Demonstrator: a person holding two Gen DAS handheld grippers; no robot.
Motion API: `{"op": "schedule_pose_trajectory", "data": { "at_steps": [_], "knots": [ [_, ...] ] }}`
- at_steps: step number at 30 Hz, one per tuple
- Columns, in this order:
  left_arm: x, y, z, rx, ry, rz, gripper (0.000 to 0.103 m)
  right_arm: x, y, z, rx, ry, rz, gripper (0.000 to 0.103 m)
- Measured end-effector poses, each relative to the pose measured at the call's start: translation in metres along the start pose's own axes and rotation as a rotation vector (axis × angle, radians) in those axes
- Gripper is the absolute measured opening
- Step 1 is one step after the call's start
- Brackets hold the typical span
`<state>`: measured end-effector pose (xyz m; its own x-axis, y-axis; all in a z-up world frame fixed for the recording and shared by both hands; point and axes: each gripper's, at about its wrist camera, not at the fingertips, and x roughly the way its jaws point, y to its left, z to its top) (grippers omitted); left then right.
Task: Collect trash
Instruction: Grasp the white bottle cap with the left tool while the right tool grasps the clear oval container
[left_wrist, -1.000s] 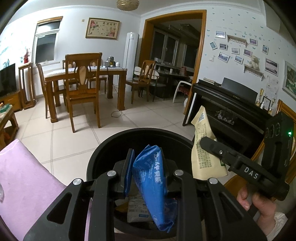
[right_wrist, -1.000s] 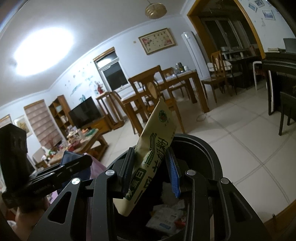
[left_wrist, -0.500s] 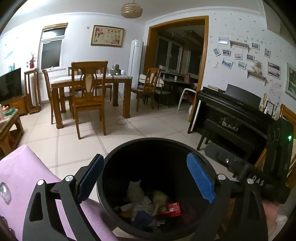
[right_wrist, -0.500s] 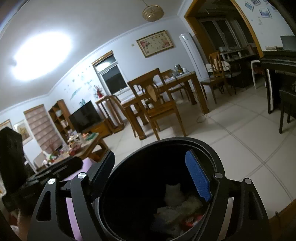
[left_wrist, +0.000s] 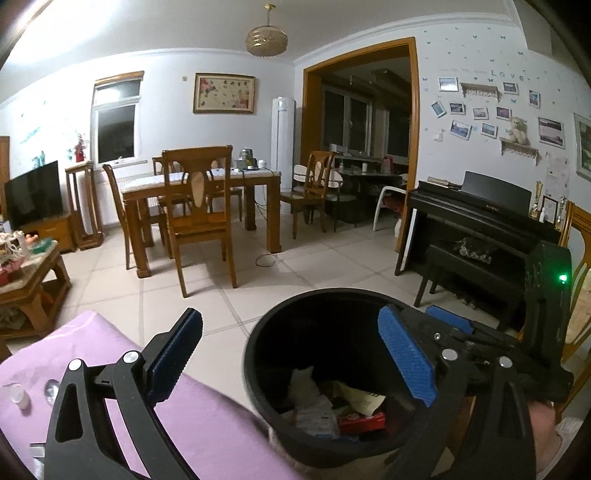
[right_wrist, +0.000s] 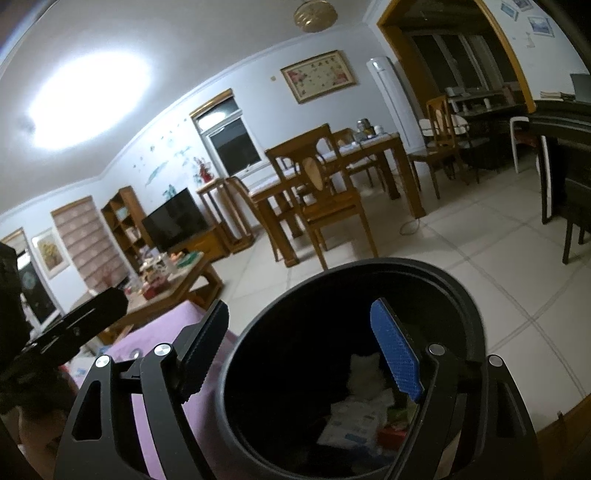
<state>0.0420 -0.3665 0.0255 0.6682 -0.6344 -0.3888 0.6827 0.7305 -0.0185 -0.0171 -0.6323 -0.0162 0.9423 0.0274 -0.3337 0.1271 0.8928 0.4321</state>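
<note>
Wrappers and crumpled paper trash (left_wrist: 334, 404) lie at the bottom of the round black plastic bin (left_wrist: 258, 343), which stands on the pale tiled floor (left_wrist: 122, 295) just beside a purple-covered table (left_wrist: 207, 424). Left claw (left_wrist: 290, 356) is released, its blue-padded fingers (left_wrist: 406, 360) spread wide and empty, one over the table edge and one over the bin's mouth. Right claw (right_wrist: 306, 354) is likewise spread and empty above the same bin (right_wrist: 465, 306), with packets (right_wrist: 354, 422) visible inside it.
</note>
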Motion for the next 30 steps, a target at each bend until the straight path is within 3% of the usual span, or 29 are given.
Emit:
{"op": "schedule_pose_trajectory", "data": {
  "at_steps": [5, 8, 15, 20, 22, 24, 28, 30],
  "knots": [
    [-0.013, 0.037, -0.006, -0.032, 0.013, 0.043, 0.095, 0.014, 0.032, -0.001, -0.046, 0.032, 0.026, 0.079],
    [-0.019, 0.075, -0.014, -0.073, 0.059, 0.095, 0.095, 0.028, 0.058, -0.005, -0.079, 0.063, 0.054, 0.079],
    [-0.048, 0.202, -0.048, -0.249, 0.199, 0.287, 0.095, 0.068, 0.132, -0.021, -0.178, 0.158, 0.145, 0.079],
    [-0.056, 0.275, -0.075, -0.302, 0.315, 0.402, 0.094, 0.106, 0.198, -0.031, -0.266, 0.274, 0.226, 0.079],
    [-0.053, 0.294, -0.083, -0.312, 0.354, 0.421, 0.088, 0.122, 0.224, -0.035, -0.293, 0.334, 0.262, 0.079],
    [-0.045, 0.309, -0.090, -0.315, 0.401, 0.420, 0.074, 0.142, 0.253, -0.043, -0.335, 0.399, 0.288, 0.079],
    [-0.030, 0.325, -0.096, -0.308, 0.454, 0.396, 0.068, 0.174, 0.298, -0.058, -0.408, 0.480, 0.317, 0.079],
    [-0.027, 0.327, -0.097, -0.300, 0.464, 0.373, 0.055, 0.191, 0.314, -0.066, -0.418, 0.526, 0.325, 0.079]
  ]
}}
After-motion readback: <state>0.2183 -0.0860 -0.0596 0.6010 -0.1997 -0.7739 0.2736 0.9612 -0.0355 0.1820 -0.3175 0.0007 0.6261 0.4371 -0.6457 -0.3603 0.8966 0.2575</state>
